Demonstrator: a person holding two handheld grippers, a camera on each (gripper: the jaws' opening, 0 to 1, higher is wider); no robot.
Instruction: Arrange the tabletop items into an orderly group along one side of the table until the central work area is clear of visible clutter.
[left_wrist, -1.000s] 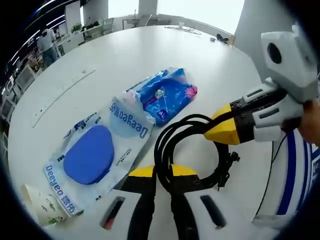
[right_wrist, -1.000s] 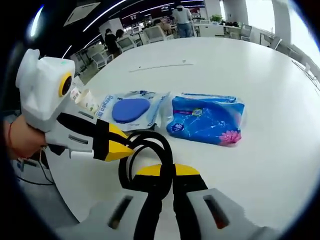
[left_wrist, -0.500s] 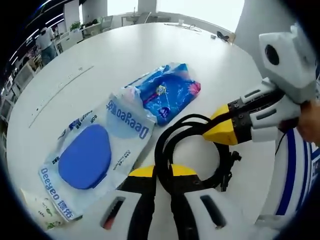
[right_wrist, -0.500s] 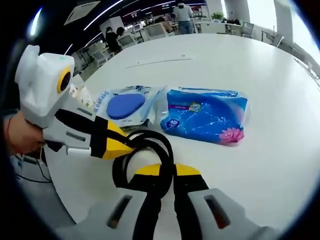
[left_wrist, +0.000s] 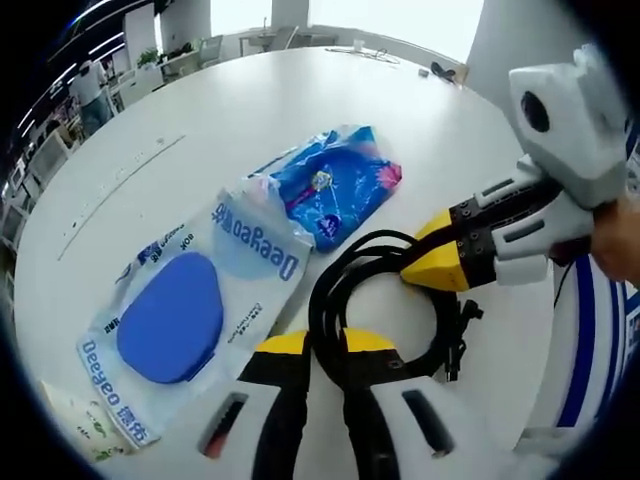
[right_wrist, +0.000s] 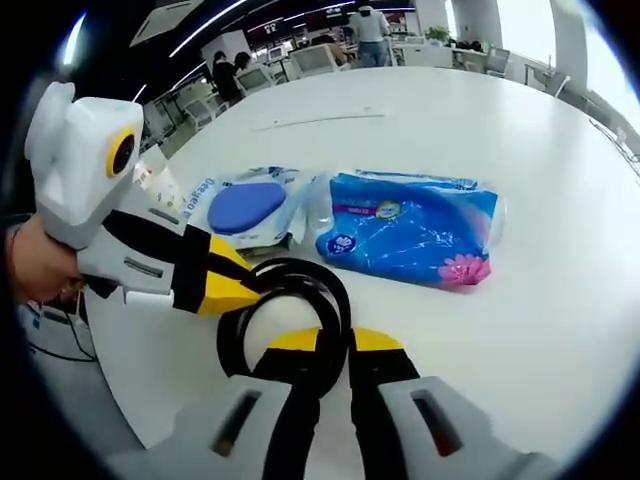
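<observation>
A coiled black cable (left_wrist: 345, 275) lies on the white round table (left_wrist: 250, 100), and both grippers are shut on it. My left gripper (left_wrist: 327, 342) clamps the coil's near edge. My right gripper (left_wrist: 425, 268) comes in from the right and pinches the coil's far side. In the right gripper view the coil (right_wrist: 285, 280) sits between my right gripper (right_wrist: 335, 340) and my left gripper (right_wrist: 235, 287). Beyond the coil lie a blue tissue pack (left_wrist: 335, 185) (right_wrist: 410, 225) and a clear bag holding a blue oval pad (left_wrist: 180, 310) (right_wrist: 245, 205).
A small printed paper packet (left_wrist: 85, 425) (right_wrist: 160, 185) lies by the table edge near the clear bag. A blue-and-white striped object (left_wrist: 590, 340) stands at the right. A thin strip (left_wrist: 120, 190) lies further out on the table. Desks, chairs and people fill the room behind.
Both grippers keep their hold on the cable coil. The views have shifted a little, and the blue pack and clear bag sit slightly nearer in the right gripper view.
</observation>
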